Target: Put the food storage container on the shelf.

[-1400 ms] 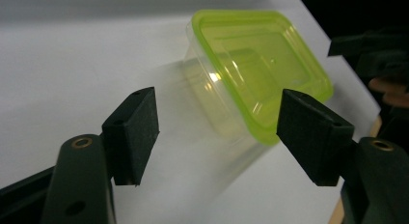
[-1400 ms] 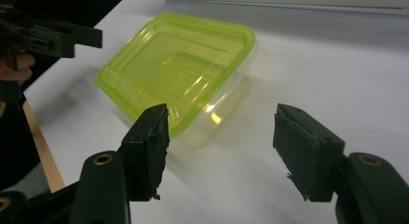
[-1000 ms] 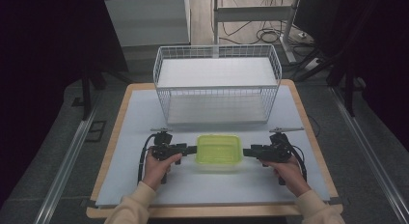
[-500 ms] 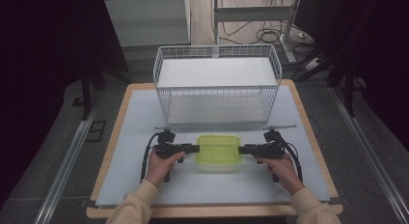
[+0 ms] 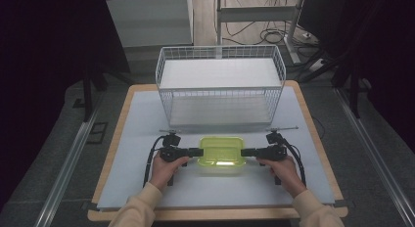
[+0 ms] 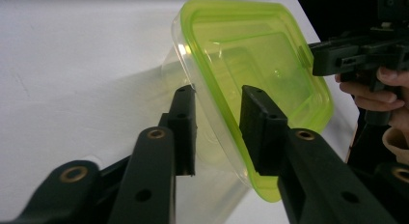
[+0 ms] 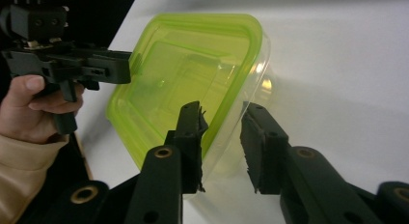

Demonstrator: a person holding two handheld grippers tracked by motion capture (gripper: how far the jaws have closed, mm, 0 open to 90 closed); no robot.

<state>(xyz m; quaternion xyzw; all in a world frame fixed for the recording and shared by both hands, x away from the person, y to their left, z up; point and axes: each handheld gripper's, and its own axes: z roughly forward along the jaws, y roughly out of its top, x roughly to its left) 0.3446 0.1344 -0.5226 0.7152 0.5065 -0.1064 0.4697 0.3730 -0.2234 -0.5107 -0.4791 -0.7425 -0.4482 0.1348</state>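
Note:
A clear plastic container with a lime-green lid (image 5: 221, 151) lies on the white mat near the table's front. My left gripper (image 5: 199, 151) is at its left end and my right gripper (image 5: 243, 151) at its right end, both level and pointing inward. In the left gripper view the lid's rim (image 6: 217, 108) runs between my left gripper's (image 6: 218, 115) jaws, which have just been closing; a small gap still shows. In the right gripper view the container's edge (image 7: 231, 103) runs between my right gripper's (image 7: 223, 130) jaws, also just closing, with room at the right jaw.
A white wire basket (image 5: 220, 87) stands on the far half of the table, open at the top. The wooden tabletop's edge (image 5: 113, 144) frames the white mat. Cables trail from each gripper toward the person's forearms at the bottom.
Both grippers have slid inward until their jaws straddle the container's two ends, and the jaws have narrowed. The container has not moved.

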